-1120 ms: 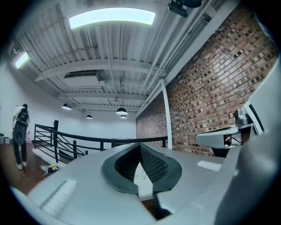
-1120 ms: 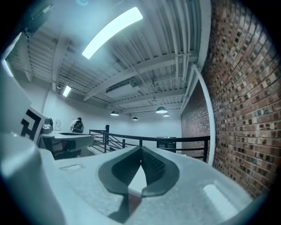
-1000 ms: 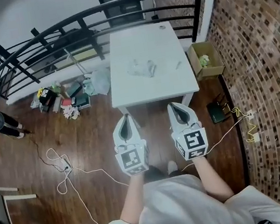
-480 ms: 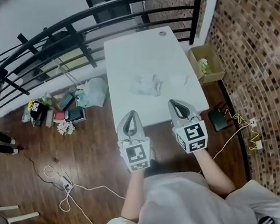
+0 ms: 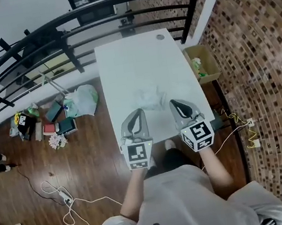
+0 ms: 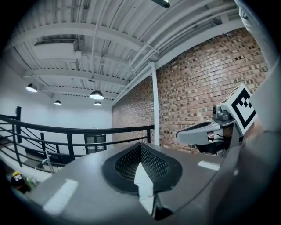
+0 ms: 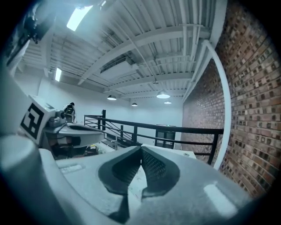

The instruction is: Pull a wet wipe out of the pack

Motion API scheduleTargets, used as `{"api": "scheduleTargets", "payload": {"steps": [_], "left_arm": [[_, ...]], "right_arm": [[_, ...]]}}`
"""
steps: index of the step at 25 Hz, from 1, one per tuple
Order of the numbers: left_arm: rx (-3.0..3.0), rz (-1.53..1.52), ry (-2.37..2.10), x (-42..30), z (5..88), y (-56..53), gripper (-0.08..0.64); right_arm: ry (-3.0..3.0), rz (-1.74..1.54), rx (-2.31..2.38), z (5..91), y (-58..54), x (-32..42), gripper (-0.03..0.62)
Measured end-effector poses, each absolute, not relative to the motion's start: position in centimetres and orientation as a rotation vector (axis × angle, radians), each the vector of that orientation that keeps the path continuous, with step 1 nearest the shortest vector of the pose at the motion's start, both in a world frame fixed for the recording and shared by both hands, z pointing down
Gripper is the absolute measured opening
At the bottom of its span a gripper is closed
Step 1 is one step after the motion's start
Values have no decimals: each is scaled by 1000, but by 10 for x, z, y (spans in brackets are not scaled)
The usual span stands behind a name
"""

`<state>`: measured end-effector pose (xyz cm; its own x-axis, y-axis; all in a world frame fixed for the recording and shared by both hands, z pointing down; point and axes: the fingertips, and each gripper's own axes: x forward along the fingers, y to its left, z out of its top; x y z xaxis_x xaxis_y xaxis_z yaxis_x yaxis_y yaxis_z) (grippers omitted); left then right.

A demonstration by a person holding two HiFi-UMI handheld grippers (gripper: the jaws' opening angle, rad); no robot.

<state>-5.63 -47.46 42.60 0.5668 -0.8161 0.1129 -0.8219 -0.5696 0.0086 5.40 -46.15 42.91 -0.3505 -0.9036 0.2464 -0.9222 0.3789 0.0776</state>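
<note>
A crumpled, pale wet wipe pack (image 5: pixel 150 98) lies on the white table (image 5: pixel 138 62), near its front edge. My left gripper (image 5: pixel 139 111) hovers just left of the pack, above the table's near edge, and its jaws meet at the tip with nothing between them. My right gripper (image 5: pixel 173 102) hangs just right of the pack, shut and empty too. In the left gripper view my left gripper (image 6: pixel 140 145) points level across the table, with the right gripper (image 6: pixel 186 133) beside it. The right gripper view shows my right gripper (image 7: pixel 141 149) closed and the left gripper (image 7: pixel 90 129) at its left.
A black railing (image 5: pixel 64 28) runs behind the table and a brick wall (image 5: pixel 260 64) stands at the right. A cardboard box (image 5: pixel 200 63) sits by the table's right side. Bags and clutter (image 5: pixel 57 122) and cables (image 5: pixel 64 198) lie on the wooden floor at the left.
The person has walked up to the table. Both grippers moved forward together, from over the floor to over the table's near edge beside the pack. Their jaws stayed shut.
</note>
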Motion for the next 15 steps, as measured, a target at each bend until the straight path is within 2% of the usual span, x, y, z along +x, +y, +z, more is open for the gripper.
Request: {"api": "scheduleTargets", "payload": {"steps": [9,15], "left_arm": [[2698,239,-1398,-54,464,-535,11],[2668,266,-1408,-62,483,-572,11]], "right_arm": [[-2347,47,1369,456,-537,115,-6],[-2310,-153,879,449,-596,138,105]]}}
